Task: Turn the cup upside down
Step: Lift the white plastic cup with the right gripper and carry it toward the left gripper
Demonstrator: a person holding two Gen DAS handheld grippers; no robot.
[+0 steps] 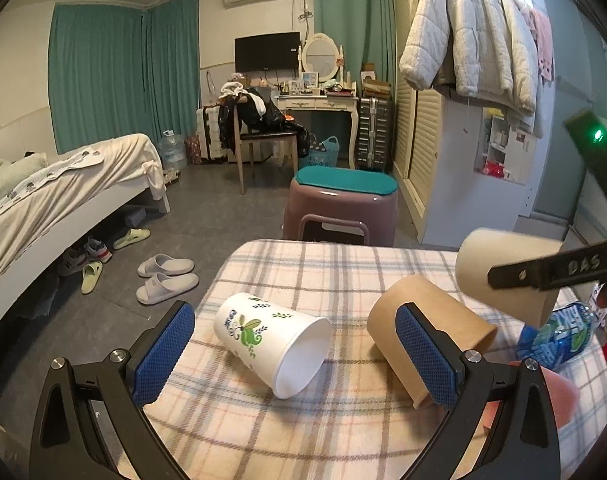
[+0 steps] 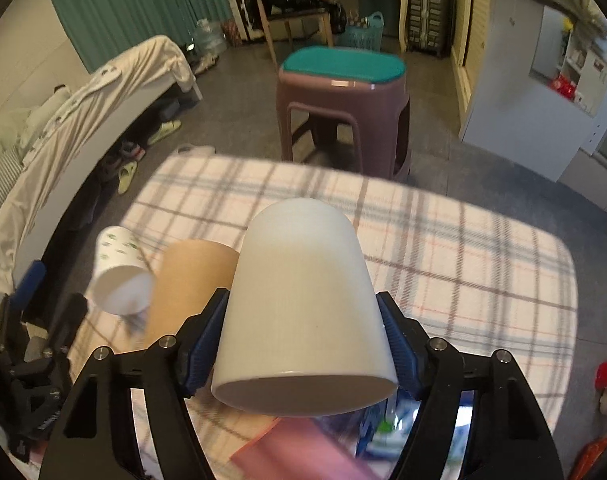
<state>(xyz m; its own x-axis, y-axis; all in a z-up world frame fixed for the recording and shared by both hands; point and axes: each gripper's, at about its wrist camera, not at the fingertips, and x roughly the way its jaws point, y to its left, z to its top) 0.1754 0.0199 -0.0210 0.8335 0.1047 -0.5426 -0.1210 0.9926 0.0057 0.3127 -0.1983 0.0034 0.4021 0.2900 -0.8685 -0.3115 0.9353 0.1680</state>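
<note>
Nearest in the right wrist view, the right gripper (image 2: 305, 344) is clamped on a plain cream ceramic cup (image 2: 303, 304), its blue pads (image 2: 201, 350) pressing both sides; the cup's rim faces the camera and its closed base points away, held above the plaid tablecloth (image 2: 443, 264). The left wrist view shows that same cup (image 1: 507, 272) only at its right edge, lifted clear of the cloth, with one black finger across it. The left gripper (image 1: 295, 354) hangs released, jaws wide apart, over a white paper cup with green leaf print (image 1: 271, 342) lying on its side. Just right of it lies a brown cardboard cup (image 1: 427, 330), also tipped over. Farther off, beyond the table's far edge, stands a mauve plastic stool with a teal top (image 1: 343, 204).
</note>
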